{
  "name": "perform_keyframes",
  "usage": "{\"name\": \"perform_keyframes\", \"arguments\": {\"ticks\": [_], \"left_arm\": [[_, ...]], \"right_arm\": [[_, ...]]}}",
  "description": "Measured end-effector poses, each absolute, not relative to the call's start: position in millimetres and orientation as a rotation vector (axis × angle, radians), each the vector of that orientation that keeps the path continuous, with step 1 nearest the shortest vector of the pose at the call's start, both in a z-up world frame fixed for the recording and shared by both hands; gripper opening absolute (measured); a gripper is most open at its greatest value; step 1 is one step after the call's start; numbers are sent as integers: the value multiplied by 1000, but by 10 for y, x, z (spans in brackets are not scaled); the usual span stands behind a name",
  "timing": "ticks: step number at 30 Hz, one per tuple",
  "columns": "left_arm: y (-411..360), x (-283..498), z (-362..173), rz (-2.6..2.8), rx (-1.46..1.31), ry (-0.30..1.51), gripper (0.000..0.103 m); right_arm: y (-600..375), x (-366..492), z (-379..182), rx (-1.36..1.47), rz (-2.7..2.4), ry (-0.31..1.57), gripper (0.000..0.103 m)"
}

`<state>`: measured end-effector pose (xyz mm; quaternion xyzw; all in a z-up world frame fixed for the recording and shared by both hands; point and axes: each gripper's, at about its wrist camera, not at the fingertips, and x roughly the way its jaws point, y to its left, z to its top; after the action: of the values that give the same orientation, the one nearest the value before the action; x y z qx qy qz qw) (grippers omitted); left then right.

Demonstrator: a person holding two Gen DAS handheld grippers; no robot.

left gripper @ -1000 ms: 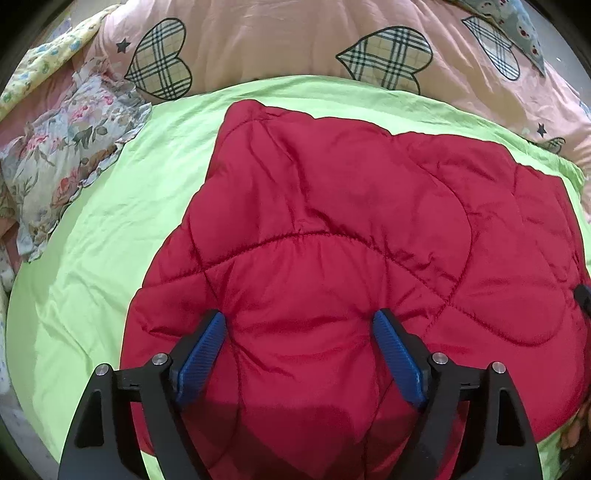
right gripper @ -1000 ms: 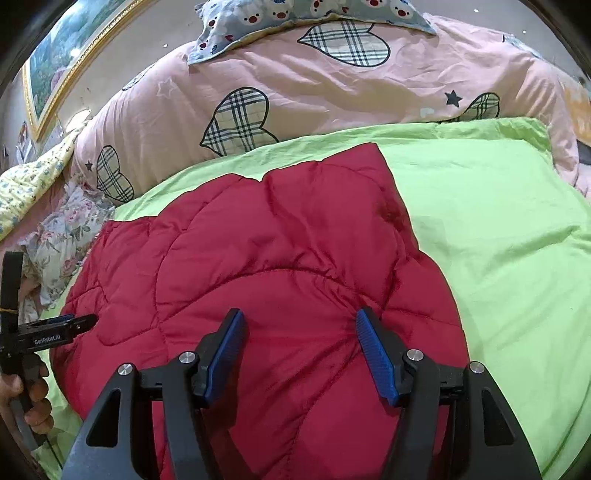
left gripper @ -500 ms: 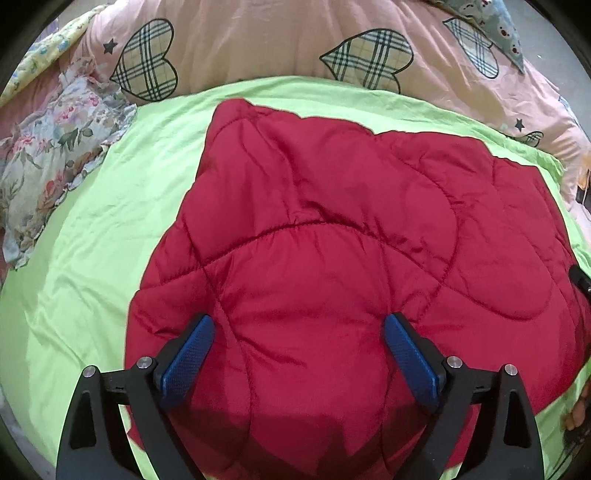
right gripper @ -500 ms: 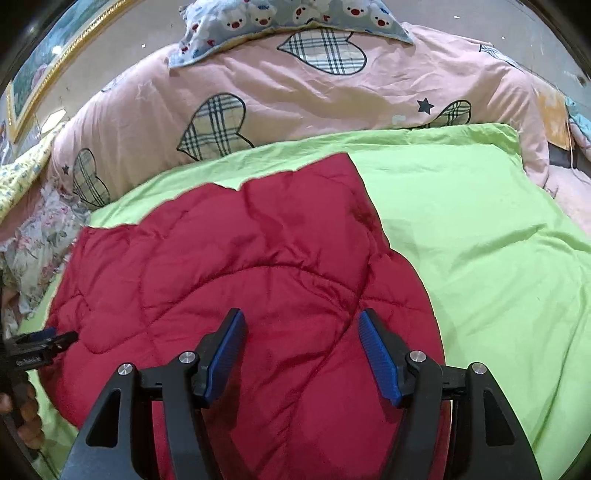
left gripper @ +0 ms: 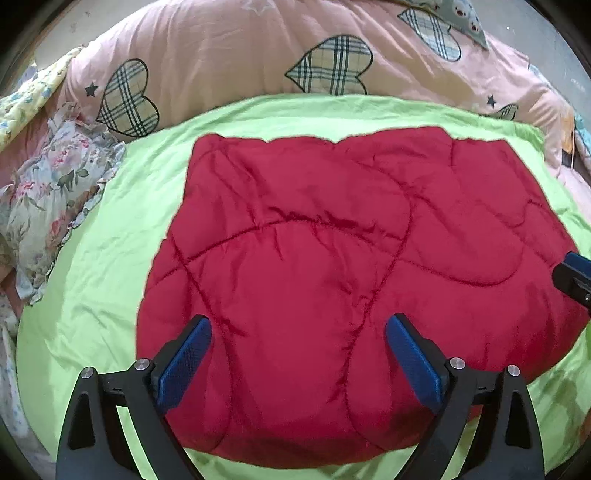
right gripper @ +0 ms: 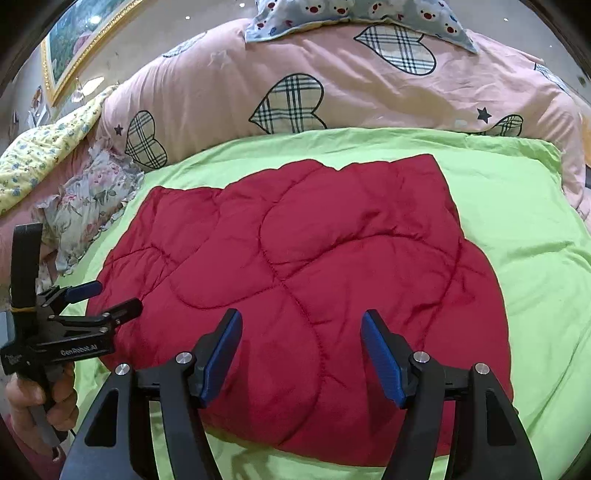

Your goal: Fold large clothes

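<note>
Both fingers [left gripper: 186, 360] of the left gripper [left gripper: 298, 363] are spread wide, with nothing pinched between the 2 blue pads; the same is seen at the right gripper [right gripper: 302, 360], whose fingers [right gripper: 382, 363] are likewise parted and empty. Each gripper is held above the near part of the red quilted garment [left gripper: 351, 266], and whether any pad touches the fabric cannot be told.

The red quilted garment is spread flat as a folded, roughly rectangular bundle on the green sheet [left gripper: 122, 229], its stitched seams facing up and its far edge lying straight. Green sheet is shown on every side of the garment. Beyond the garment's far edge, a pink duvet with plaid hearts [left gripper: 229, 51] is heaped, and a blue bear-print pillow [right gripper: 354, 11] is set on top of it. To the garment's left, a floral ruffled cushion [left gripper: 55, 184] is lying beside the sheet (a yellow flowered quilt [right gripper: 40, 151] is seen farther off). At the garment's left edge, in the right wrist view, the left gripper is seen from the side in the person's left hand [right gripper: 35, 400].
</note>
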<state>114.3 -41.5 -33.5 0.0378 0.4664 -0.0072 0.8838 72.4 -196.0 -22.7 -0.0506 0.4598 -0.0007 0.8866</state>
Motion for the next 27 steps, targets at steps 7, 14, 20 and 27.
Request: {"name": "perform_keyframes", "arguments": {"ticks": [7, 14, 20, 27], "left_arm": [[-385, 1291, -390, -20, 66, 972, 102], [-385, 1380, -448, -16, 61, 963, 103], [-392, 1524, -456, -8, 57, 954, 103], [-436, 1658, -565, 15, 90, 952, 103]], "right_arm": [[-1990, 782, -342, -130, -50, 1002, 74], [-1998, 972, -444, -154, -61, 1014, 77], [-2135, 1170, -542, -144, -86, 1017, 79], [-2228, 1262, -612, -130, -97, 998, 81]]}}
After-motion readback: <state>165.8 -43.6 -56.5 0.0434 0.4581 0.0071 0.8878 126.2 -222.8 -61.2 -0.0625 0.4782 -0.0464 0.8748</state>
